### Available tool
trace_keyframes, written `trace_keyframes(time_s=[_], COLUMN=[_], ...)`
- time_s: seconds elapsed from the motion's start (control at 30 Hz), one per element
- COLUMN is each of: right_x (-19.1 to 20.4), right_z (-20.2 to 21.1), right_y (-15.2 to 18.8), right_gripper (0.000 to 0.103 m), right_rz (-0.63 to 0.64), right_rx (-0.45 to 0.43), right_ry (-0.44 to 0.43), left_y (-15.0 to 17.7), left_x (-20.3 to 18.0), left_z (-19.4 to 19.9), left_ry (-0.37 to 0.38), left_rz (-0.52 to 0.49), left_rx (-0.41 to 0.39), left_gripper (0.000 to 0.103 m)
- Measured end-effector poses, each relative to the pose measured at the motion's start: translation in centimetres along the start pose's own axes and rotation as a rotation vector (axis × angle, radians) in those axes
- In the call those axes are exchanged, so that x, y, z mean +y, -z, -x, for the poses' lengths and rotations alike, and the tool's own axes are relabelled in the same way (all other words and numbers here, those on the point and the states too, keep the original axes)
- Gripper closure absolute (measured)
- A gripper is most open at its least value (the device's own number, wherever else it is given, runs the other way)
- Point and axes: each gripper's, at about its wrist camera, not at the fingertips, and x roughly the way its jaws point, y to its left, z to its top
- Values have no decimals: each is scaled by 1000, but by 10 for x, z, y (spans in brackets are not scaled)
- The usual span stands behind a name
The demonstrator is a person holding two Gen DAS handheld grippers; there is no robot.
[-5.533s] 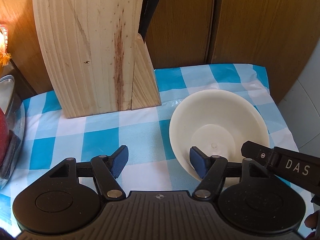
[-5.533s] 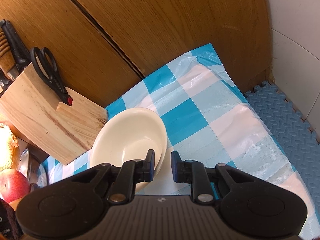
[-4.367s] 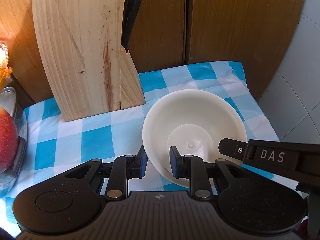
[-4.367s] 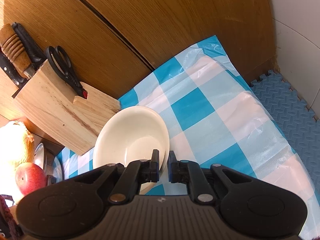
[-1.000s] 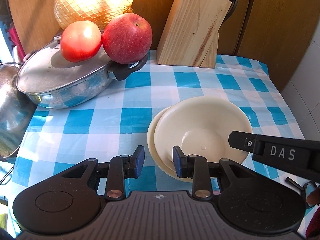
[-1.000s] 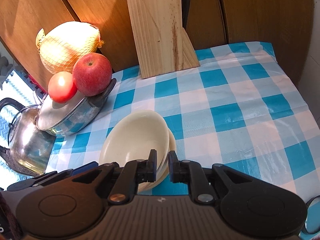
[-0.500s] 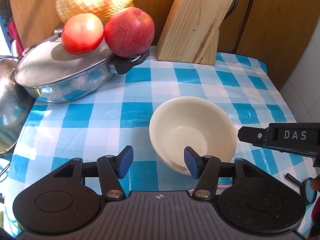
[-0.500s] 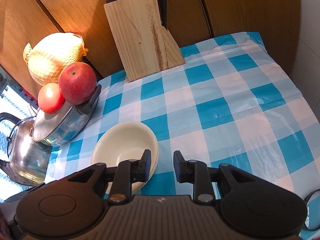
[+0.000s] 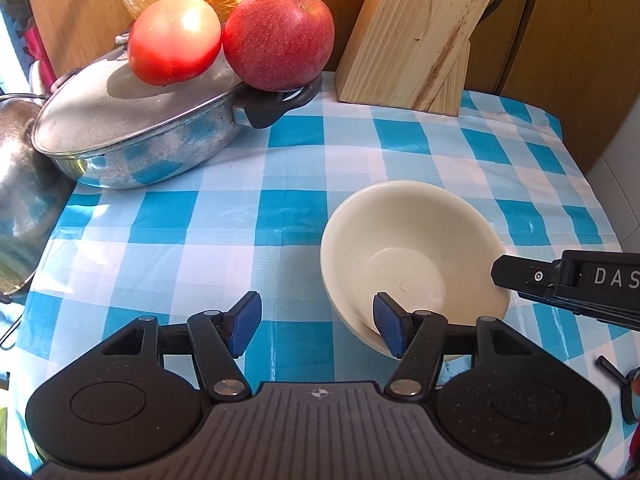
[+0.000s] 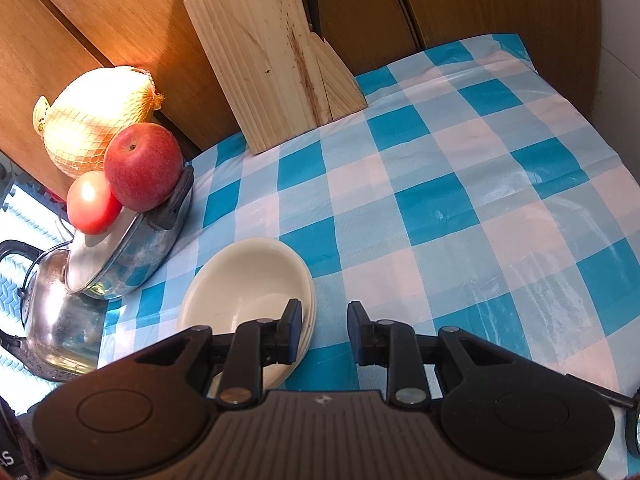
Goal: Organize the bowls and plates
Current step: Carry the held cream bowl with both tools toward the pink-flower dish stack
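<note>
Left wrist view: bowls (image 9: 412, 252), cream, nested stack, sit on the checked cloth (image 9: 224, 236) near its front edge, right of centre. Left gripper (image 9: 316, 326) has just been opening; jaws wide, one pad inside the near rim, not pressing. Right gripper (image 10: 323, 330) is narrow but parted, holding nothing, one pad over the stack's right rim, other outside. Bowls look stiff, smooth, prob. light, maybe ceramic so chip-prone; slick glaze. Best hold: pinch the rim wall, both sides, lift level so the top bowl doesn't slide.
</note>
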Motion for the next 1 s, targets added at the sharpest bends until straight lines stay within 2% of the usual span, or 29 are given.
trace_keyframes(time_s=[0.27, 0.5, 0.67, 0.8, 0.9, 1.0], right_x=[2, -2, -1, -3, 0, 0], right_z=[-9, -13, -15, -19, -20, -20], right_y=[2, 0, 1, 1, 2, 3], right_gripper=[81, 81, 83, 90, 95, 94], right_rz=[9, -7, -10, -32, -18, -12], right_rx=[14, 33, 39, 56, 61, 58], right_ry=[-1, -16, -24, -46, -44, -35], left_y=[-1, -1, -1, 1, 2, 1], left_x=[-1, -7, -11, -18, -22, -23], left_z=[-3, -6, -8, -8, -7, -5], left_ry=[-5, 7, 22, 42, 31, 32], left_rz=[-8, -37, -43, -67, -86, -88], left_rx=[5, 11, 17, 29, 18, 14], left_gripper=[33, 39, 50, 67, 70, 71])
